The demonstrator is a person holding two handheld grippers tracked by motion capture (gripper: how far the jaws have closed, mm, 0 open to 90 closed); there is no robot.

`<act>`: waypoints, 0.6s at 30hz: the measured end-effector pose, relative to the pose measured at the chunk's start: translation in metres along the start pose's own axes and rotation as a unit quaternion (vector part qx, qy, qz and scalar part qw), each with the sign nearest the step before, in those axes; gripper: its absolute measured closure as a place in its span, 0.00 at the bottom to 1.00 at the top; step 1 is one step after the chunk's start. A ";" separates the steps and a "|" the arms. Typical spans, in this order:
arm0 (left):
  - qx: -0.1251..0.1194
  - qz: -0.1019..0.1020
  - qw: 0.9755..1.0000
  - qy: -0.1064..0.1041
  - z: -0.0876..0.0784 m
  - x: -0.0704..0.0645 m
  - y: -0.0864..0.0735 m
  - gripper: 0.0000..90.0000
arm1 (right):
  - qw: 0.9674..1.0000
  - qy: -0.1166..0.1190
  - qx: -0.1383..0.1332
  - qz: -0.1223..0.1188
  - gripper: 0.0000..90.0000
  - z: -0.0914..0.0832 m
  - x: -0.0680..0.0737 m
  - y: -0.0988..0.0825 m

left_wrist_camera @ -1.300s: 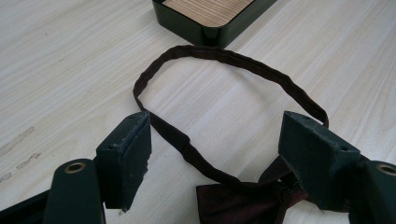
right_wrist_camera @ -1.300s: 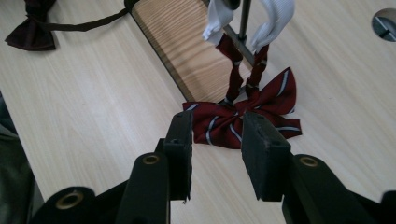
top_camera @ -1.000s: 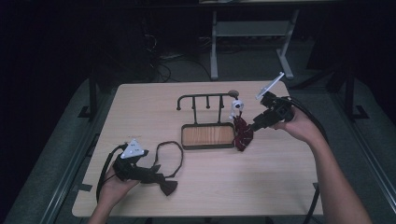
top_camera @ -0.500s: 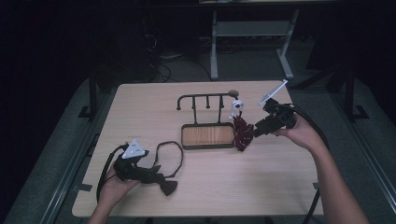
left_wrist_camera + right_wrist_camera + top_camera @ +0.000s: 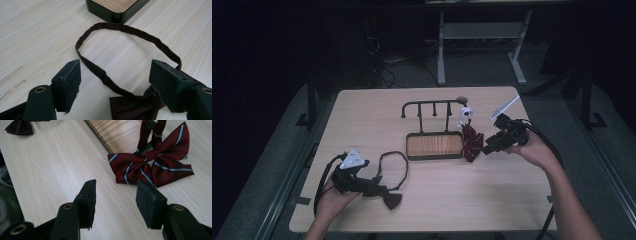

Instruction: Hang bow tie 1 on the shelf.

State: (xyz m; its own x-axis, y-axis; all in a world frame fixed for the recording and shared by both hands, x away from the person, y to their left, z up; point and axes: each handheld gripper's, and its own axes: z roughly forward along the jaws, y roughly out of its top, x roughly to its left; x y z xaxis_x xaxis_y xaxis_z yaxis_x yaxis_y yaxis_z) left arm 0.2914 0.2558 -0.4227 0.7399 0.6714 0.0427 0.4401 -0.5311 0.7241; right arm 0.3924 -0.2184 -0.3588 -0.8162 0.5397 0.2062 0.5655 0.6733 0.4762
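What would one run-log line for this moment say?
left tool: open over dark bow tie | right tool: opening, empty, beside striped bow tie

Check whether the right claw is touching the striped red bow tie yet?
Apart. The right gripper view shows the right claw open, with bare table between its pads and the striped bow tie.

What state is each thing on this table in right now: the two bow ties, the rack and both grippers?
Striped red bow tie: hanging from the rack, bow resting on the table.
Dark bow tie: flat on the table, strap looped open.
Rack: upright.
Left gripper: open, over the dark strap.
Right gripper: open, jaws just widened, nothing between them.
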 end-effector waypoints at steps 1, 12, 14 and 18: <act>0.000 0.001 1.000 0.000 0.000 0.000 0.000 0.29 | 1.000 0.000 0.000 -0.002 0.56 0.001 0.000 -0.001; -0.002 0.002 1.000 0.000 0.000 -0.001 0.001 0.29 | 1.000 0.006 -0.002 0.000 0.53 0.011 0.005 -0.018; -0.002 0.004 1.000 0.000 0.000 -0.001 0.000 0.29 | 1.000 0.007 -0.002 -0.001 0.53 0.014 0.006 -0.022; -0.001 0.007 1.000 0.001 0.000 -0.001 0.000 0.29 | 1.000 0.010 -0.006 0.002 0.53 0.017 0.007 -0.029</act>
State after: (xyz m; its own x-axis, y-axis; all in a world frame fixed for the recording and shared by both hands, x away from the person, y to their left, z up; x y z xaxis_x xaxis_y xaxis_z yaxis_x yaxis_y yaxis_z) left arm 0.2911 0.2551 -0.4226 0.7446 0.6653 0.0543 0.4283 -0.5387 0.7255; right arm 0.3723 -0.2254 -0.3856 -0.8159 0.5324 0.2258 0.5681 0.6651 0.4847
